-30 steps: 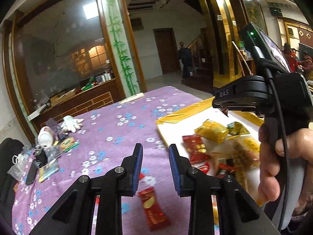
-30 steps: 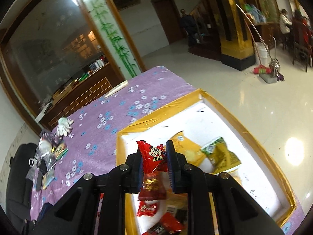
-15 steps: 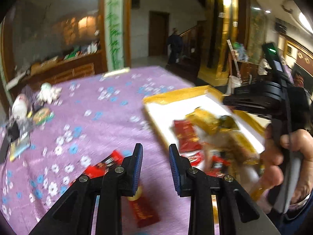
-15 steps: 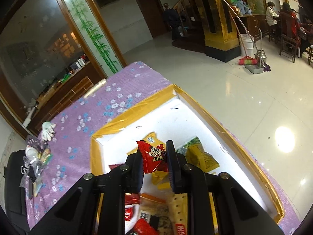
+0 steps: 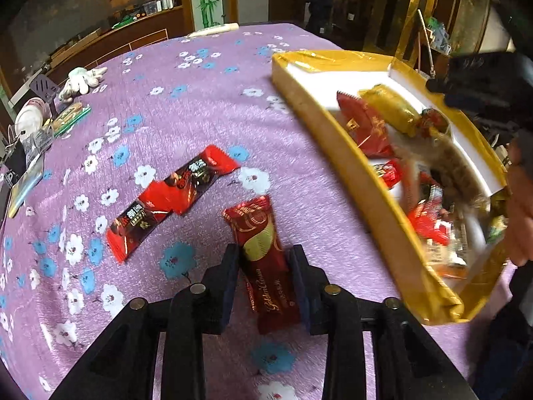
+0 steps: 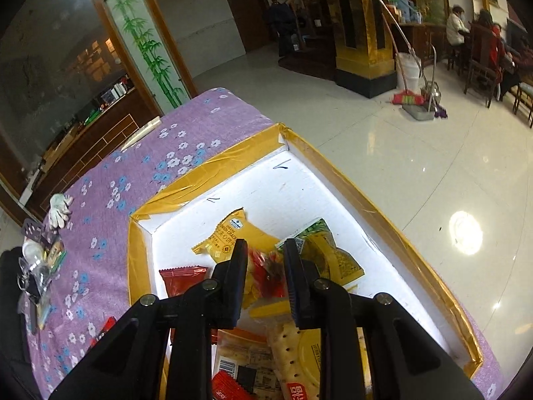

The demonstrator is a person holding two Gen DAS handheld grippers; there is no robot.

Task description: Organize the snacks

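A red Golden snack bar lies flat on the purple flowered cloth. My left gripper straddles it, jaws opening, and the pads do not press on it. A strip of red-and-black packets lies to its left. The white box with yellow-taped rim holds several snacks. My right gripper hangs over it with jaws opening. A blurred red packet sits loose between and below its fingers. Yellow and green packets lie beneath.
A white glove, a cup and small clutter sit at the cloth's far left. The box lies at the table's right edge, above a shiny floor. A hand holds the right gripper. A broom and dustpan stand far off.
My left gripper dropped and tipped down onto the cloth, now straddling the red bar, jaws slightly wider. The right jaws widened and the red packet slipped lower between them.
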